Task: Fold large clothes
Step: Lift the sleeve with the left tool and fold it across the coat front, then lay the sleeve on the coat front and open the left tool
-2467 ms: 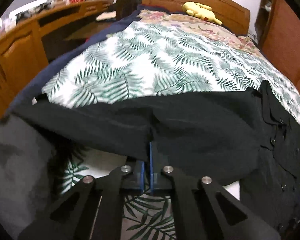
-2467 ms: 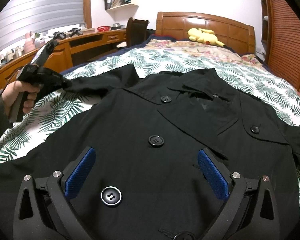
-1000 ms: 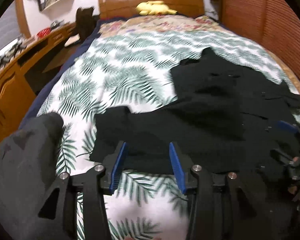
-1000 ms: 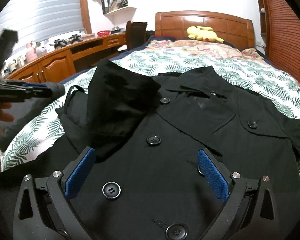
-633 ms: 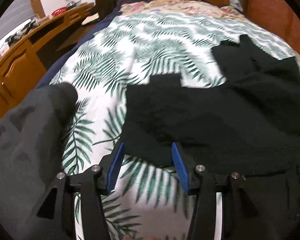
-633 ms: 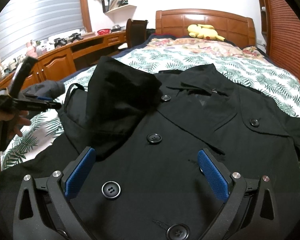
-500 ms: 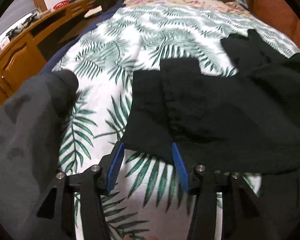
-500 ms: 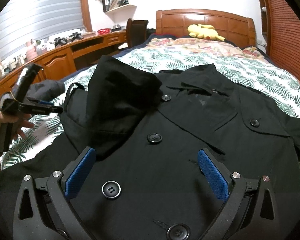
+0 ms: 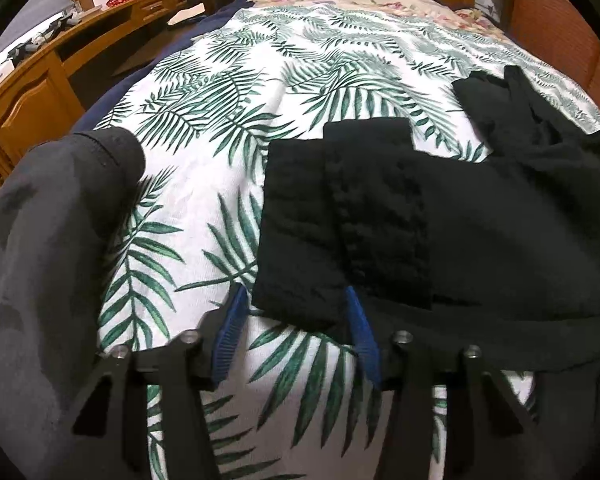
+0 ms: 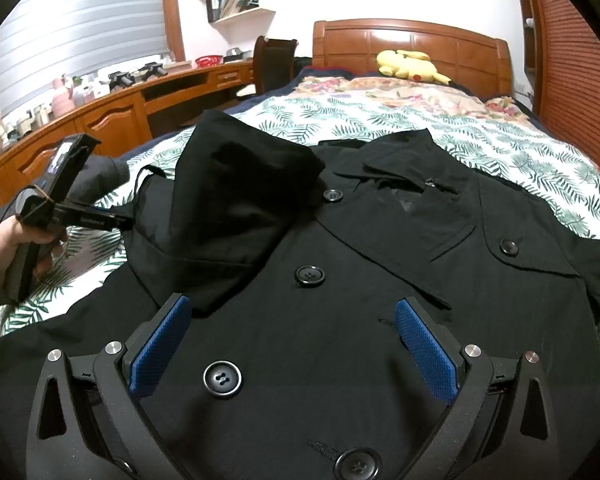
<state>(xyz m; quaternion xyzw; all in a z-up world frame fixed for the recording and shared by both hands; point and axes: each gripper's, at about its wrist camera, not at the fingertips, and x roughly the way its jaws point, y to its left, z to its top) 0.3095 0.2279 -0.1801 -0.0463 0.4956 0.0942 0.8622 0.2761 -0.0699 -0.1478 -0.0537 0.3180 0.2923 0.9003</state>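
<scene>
A black double-breasted coat lies face up on the palm-leaf bedspread, one sleeve folded across its chest. In the left wrist view the coat's shoulder edge reaches down between my blue pads. My left gripper is closing with that corner of cloth in the gap, and the pads are not pressing on it. From the right wrist view it shows at the coat's left edge, held by a hand. My right gripper hangs open over the buttoned front, nothing in it.
A dark grey garment lies on the bed's left edge beside my left gripper. A wooden desk with clutter runs along the left wall, a chair at its far end. A yellow plush toy rests by the headboard.
The left gripper let go of the sleeve, which now lies folded over the coat, then sank to the coat's left shoulder edge and its jaws narrowed. The right gripper has not moved.
</scene>
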